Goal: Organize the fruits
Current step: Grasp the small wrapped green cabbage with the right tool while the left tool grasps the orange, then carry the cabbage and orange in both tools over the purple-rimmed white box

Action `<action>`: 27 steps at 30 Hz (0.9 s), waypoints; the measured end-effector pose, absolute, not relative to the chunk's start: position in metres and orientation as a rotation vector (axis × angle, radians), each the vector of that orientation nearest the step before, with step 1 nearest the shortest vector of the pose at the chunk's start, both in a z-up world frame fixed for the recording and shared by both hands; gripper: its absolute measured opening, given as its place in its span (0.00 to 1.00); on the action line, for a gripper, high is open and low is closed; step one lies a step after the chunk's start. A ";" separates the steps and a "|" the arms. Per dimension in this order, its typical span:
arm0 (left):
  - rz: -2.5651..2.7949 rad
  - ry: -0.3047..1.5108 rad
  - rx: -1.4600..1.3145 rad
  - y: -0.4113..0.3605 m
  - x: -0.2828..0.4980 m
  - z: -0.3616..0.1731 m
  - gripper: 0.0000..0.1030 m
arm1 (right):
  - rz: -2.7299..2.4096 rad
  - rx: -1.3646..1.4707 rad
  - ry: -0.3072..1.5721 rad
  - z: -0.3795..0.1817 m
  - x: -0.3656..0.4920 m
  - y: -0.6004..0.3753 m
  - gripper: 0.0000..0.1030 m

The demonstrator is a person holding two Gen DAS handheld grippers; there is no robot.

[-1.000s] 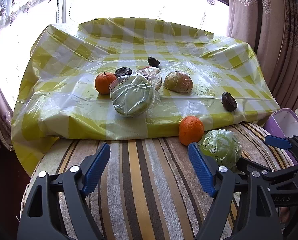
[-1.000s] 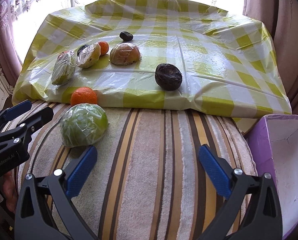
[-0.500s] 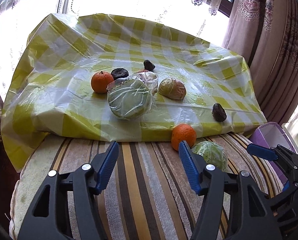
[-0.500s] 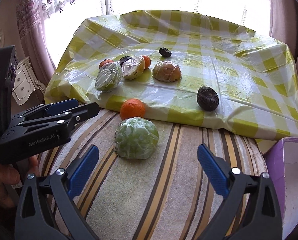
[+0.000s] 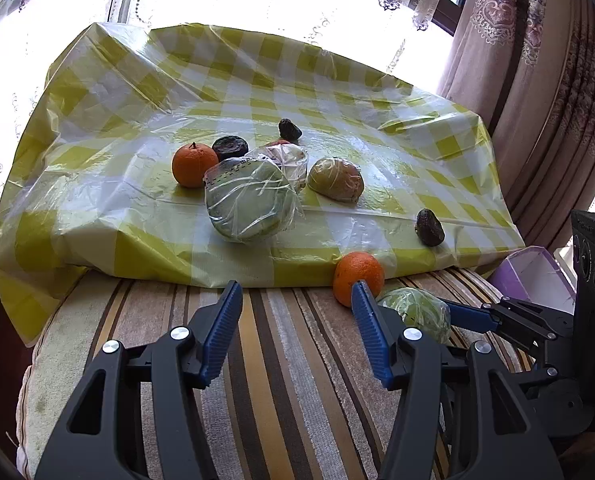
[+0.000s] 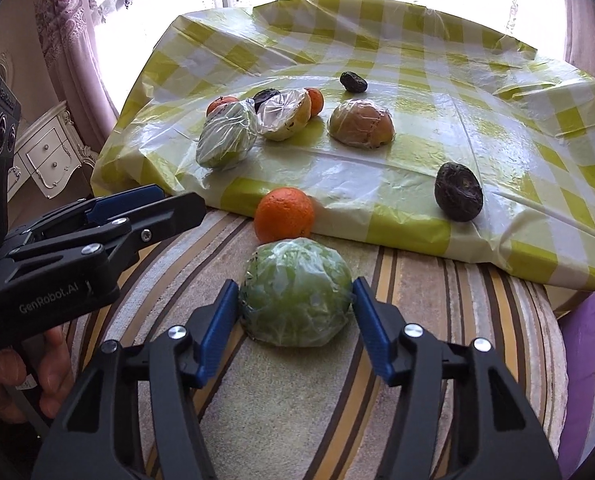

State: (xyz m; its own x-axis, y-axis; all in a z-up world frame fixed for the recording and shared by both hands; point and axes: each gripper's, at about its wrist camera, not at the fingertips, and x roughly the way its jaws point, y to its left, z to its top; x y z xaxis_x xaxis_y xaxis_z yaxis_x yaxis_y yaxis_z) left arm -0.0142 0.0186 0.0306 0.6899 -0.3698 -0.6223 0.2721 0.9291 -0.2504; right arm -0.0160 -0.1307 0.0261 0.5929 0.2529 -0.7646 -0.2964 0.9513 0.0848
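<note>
A plastic-wrapped green fruit (image 6: 297, 300) lies on the striped cushion, with an orange (image 6: 284, 214) just behind it. My right gripper (image 6: 295, 312) is open with its jaws on either side of the green fruit, close to it or just touching. My left gripper (image 5: 297, 320) is open and empty above the cushion, left of the orange (image 5: 358, 276) and the green fruit (image 5: 415, 312). On the yellow checked sheet (image 5: 109, 216) lie a wrapped green fruit (image 5: 249, 204), another orange (image 5: 195, 164), a wrapped brownish fruit (image 5: 337, 179) and dark fruits (image 5: 429, 227).
A purple box (image 5: 533, 276) stands at the cushion's right end, also in the right wrist view (image 6: 589, 360). Curtains and a bright window are behind the sheet. A white dresser (image 6: 45, 152) stands at the left. The left gripper's body (image 6: 77, 248) is left of the green fruit.
My right gripper has moved forward and left until its jaws flank the wrapped green fruit. My left gripper has drawn back a little and its jaws have narrowed somewhat.
</note>
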 end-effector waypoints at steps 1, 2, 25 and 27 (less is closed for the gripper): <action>-0.369 0.729 -0.139 0.016 -0.013 0.031 0.53 | 0.316 -0.051 0.880 0.027 -0.018 -0.134 0.57; -0.380 0.734 -0.133 0.013 -0.012 0.031 0.53 | 0.310 -0.046 0.880 0.028 -0.019 -0.137 0.57; -0.404 0.861 0.086 -0.057 0.018 0.019 0.30 | 0.012 0.075 0.841 0.054 -0.050 -0.252 0.57; -0.402 0.858 0.093 -0.058 0.018 0.021 0.30 | -0.013 0.085 0.839 0.055 -0.053 -0.261 0.57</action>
State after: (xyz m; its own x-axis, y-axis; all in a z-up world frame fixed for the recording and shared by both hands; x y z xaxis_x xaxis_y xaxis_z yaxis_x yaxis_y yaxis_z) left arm 0.0175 -0.0578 0.0213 0.5842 -0.3072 -0.7512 0.3812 0.9210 -0.0802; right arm -0.0534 -0.2613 0.0548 0.6681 0.0220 -0.7437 0.0451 0.9965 0.0700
